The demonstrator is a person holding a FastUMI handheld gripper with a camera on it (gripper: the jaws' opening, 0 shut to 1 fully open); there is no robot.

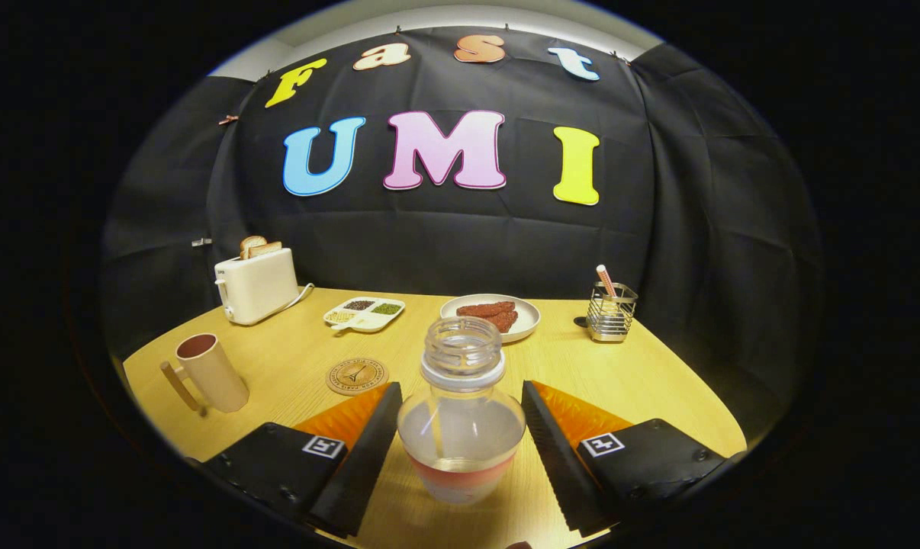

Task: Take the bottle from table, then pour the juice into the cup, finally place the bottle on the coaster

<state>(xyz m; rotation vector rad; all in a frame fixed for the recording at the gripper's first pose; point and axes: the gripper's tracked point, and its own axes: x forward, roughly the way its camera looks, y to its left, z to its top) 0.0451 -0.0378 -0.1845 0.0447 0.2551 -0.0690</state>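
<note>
Table [643, 381], light wood-grain top, rounded in this lens: occupies the lower half of the frame. Its far edge meets the black cloth wall; bare wood lies at lower left around the cup and at centre right, ahead of the right finger.

Toaster [255, 286], cream, boxy, two slices of bread raised in its slots: upper left of the tabletop, against the wall, cord trailing right.

Gripper [460, 446], hand-held, two fingers: set wide at the bottom centre, one finger to each side of the bottle, a gap visible on both sides; nothing is gripped yet.

Bottle [461, 415], clear plastic, round-bodied, uncapped, threaded neck, a shallow layer of pale juice and a reddish band at its base: upright on the table, between the fingers at bottom centre. Step in hand is judged to be the take. The fingers are best closed evenly on the widest part of the body, below the neck, and the bottle kept upright on lifting, as the mouth is open.

Cup [210, 373], tan, tall, side handle: left of frame, well apart from the bottle, beyond the left finger.

Plate [527, 326], pale, round, bearing reddish-brown sausages: centre, behind the bottle neck.

Tray [365, 313], white, divided, holding dark and green seasonings: left of the plate.

Wire holder [611, 311], metal, with one striped stick: right, near the table's edge.

Coaster [357, 376], round, cork-coloured, printed: just beyond the left fingertip, between cup and bottle. The path leftward to the cup is judged open.
</note>
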